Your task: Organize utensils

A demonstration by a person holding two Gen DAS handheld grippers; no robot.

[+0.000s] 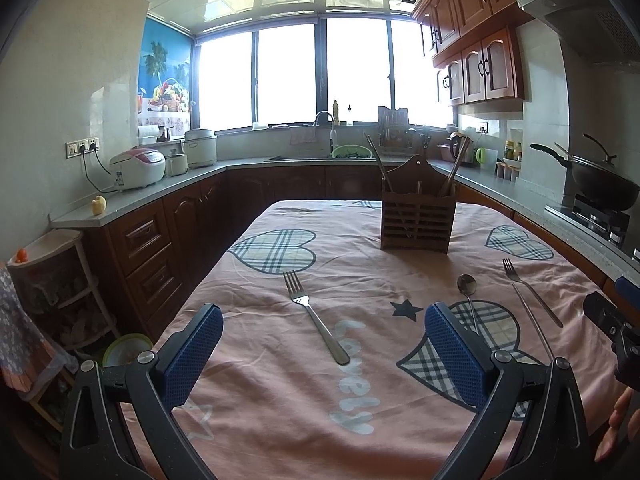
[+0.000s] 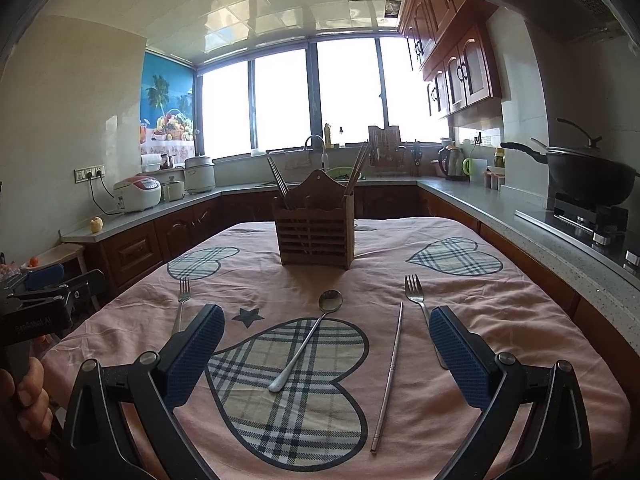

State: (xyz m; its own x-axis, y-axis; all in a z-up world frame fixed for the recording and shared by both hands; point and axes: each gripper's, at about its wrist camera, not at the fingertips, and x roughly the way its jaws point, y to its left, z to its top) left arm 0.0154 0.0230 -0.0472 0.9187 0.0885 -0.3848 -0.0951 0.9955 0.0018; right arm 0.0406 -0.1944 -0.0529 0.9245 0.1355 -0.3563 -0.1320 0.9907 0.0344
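A wooden slatted utensil holder stands at the far middle of the table with chopsticks in it. On the pink cloth lie a left fork, a spoon, a single metal chopstick and a right fork. My left gripper is open and empty above the table, the left fork between its fingers. My right gripper is open and empty, with the spoon and chopstick between its fingers.
The table is covered by a pink cloth with plaid hearts. Kitchen counters surround it: rice cookers at left, a sink at the back, a wok on the stove at right. A shelf unit stands left of the table.
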